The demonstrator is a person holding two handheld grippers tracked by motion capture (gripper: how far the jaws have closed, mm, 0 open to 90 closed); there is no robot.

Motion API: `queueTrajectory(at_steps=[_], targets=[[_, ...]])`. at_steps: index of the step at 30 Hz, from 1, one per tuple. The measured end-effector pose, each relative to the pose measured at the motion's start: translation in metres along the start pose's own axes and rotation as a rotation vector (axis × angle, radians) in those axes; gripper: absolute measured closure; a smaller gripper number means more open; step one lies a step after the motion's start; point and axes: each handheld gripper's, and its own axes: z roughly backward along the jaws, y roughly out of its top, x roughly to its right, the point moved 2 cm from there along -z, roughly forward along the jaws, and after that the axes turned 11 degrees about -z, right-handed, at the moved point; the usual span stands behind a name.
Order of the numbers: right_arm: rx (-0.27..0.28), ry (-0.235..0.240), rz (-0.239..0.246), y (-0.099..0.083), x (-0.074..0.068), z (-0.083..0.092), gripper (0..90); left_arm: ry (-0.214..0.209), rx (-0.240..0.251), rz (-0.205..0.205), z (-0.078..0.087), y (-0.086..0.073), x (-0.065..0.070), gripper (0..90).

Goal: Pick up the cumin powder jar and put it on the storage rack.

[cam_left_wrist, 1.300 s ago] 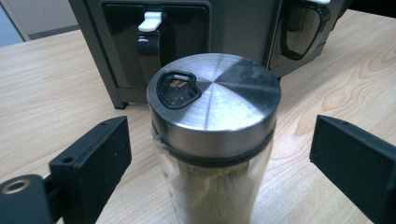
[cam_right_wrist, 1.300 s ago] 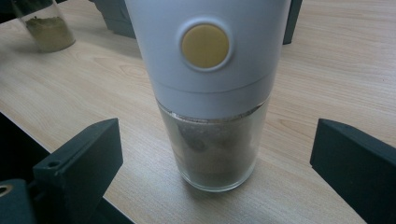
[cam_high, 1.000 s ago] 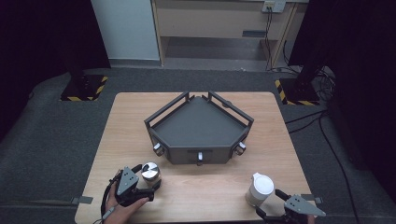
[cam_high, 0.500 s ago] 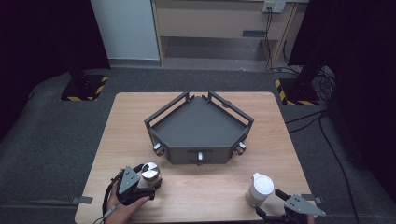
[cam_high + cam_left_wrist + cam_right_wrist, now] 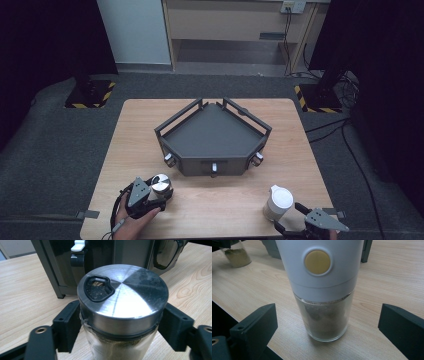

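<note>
The left gripper sits at the near left of the wooden surface, held in a hand. Its two black jaws are closed against the sides of a glass jar with a brushed metal lid, one jaw on each side just under the lid's rim. The jar stands upright between them and holds a pale powder; a black-rimmed pouring opening sits in the lid on the side away from the gripper's right jaw.

Just beyond this gripper, past the jar, stands a dark grey angular tray with raised rails and small knobs on its front wall.

The right gripper is at the near right edge of the surface. Its jaws stand wide apart, clear of a white-topped grinder that stands upright between them, touching neither jaw. The grinder has a round yellow button facing the gripper and a clear lower part holding brownish grounds. Far off to this gripper's upper left, the glass jar shows again.
</note>
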Motion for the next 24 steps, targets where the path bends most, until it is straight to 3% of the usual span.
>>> queueTrajectory(at_steps=[8,24], targets=[[0.000,-0.002,-0.001,-0.0001,0.0002,0.0001,2.8,-0.013,0.018,0.012,-0.0002,-0.0054,-0.0026,30.2],[-0.002,0.004,0.002,0.0002,0.0015,0.0022,2.8,0.002,0.002,0.010,0.0004,-0.0015,-0.0020,30.5]])
